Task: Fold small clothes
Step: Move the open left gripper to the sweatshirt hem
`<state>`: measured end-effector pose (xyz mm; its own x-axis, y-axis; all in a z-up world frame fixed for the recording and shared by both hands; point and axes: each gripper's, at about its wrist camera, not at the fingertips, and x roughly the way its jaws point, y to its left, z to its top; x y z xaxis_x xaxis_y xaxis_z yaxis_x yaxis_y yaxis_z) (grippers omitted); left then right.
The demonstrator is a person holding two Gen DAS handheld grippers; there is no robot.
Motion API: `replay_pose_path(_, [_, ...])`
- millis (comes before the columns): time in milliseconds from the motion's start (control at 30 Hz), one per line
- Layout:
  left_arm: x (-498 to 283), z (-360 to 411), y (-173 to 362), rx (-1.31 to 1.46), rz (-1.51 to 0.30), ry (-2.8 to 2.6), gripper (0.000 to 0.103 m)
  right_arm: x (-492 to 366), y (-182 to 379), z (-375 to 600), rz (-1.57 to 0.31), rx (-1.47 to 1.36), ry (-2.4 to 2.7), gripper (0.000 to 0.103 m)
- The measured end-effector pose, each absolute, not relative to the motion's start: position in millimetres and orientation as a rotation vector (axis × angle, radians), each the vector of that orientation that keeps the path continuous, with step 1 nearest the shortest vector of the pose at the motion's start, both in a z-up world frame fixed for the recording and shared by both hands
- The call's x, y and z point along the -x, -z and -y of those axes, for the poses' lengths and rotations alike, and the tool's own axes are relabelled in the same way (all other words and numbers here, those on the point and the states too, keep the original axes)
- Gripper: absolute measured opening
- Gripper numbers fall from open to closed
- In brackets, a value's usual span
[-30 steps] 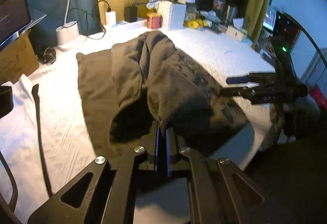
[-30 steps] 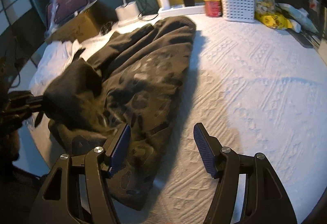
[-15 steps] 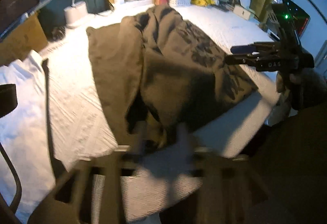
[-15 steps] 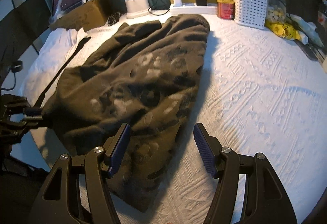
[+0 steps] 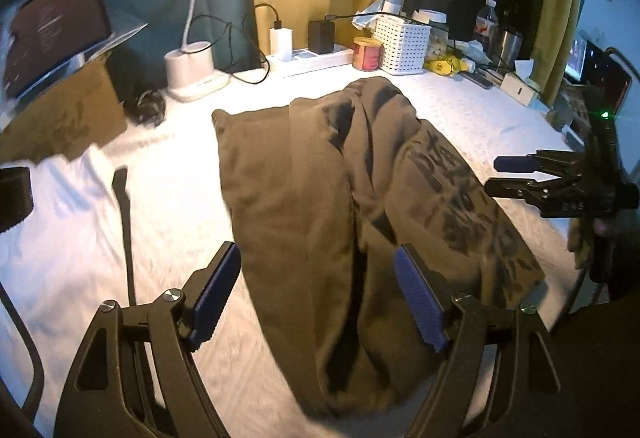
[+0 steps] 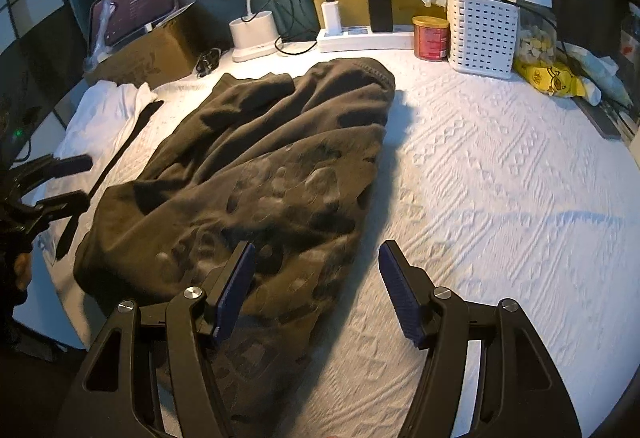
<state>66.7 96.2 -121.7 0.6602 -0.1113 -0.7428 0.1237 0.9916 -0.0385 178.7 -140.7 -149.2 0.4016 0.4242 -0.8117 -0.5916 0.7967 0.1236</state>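
A dark brown garment [image 5: 320,178] with a black print lies rumpled and partly doubled over on the white textured cover [image 6: 500,178]. My left gripper [image 5: 316,252] hovers over the garment's near edge, its jaws opening; the cloth lies below them and neither pad presses on it. My right gripper [image 6: 317,246] stands open over the garment's right hem, gripping nothing. Each gripper also shows in the other's view: the right gripper [image 5: 496,174] at the right edge, the left gripper [image 6: 76,178] at the left edge.
Along the back stand a lamp base [image 5: 192,66], a power strip [image 6: 364,38], a red tin [image 6: 430,38] and a white basket [image 6: 480,30]. A cardboard box [image 6: 148,54] carries a tablet. White cloth [image 6: 108,102] and a black strap [image 5: 126,222] lie left of the garment.
My left gripper, which was shut on a lifted fold of the garment, has let it go and spread its jaws. The fold has dropped onto the cover. The right gripper stayed open.
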Motion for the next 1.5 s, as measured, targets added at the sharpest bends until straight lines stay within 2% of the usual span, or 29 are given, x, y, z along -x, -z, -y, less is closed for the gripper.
replay_pose_path(500, [-180.3,-70.7,138.4,-0.194,-0.865,0.205,0.079,-223.1,159.3,136.3,-0.984,0.183,-0.6,0.067])
replay_pose_path(833, [-213.5,-112.5,150.4,-0.255,-0.863,0.057,0.078,-241.7,172.4,124.8,-1.019,0.193,-0.576,0.067])
replay_pose_path(1033, [-209.4,-154.4,146.5,-0.143,-0.832,-0.036,0.078,-254.7,174.7,113.8,-1.015,0.198,-0.578,0.067])
replay_pose_path(1267, [-207.4,-153.9,141.7,-0.008,-0.818,0.118,0.078,-279.5,168.3,108.3,-0.987,0.182,-0.564,0.067])
replay_pose_path(1333, [-210.9,-147.5,148.2,-0.048,-0.839,0.113,0.073,-287.3,165.6,108.1,-0.979,0.169,-0.563,0.067])
replay_pose_path(1367, [-215.3,-146.6,154.5,-0.06,-0.859,0.106,0.061,-290.9,164.3,108.1,-0.973,0.162,-0.563,0.067])
replay_pose_path(1467, [-220.5,-155.2,162.8,0.007,-0.873,0.124,0.055,-300.3,162.1,108.8,-0.961,0.154,-0.557,0.067])
replay_pose_path(1500, [-221.5,-155.9,162.3,0.012,-0.869,0.131,0.048,-305.1,161.1,109.4,-0.956,0.151,-0.556,0.067])
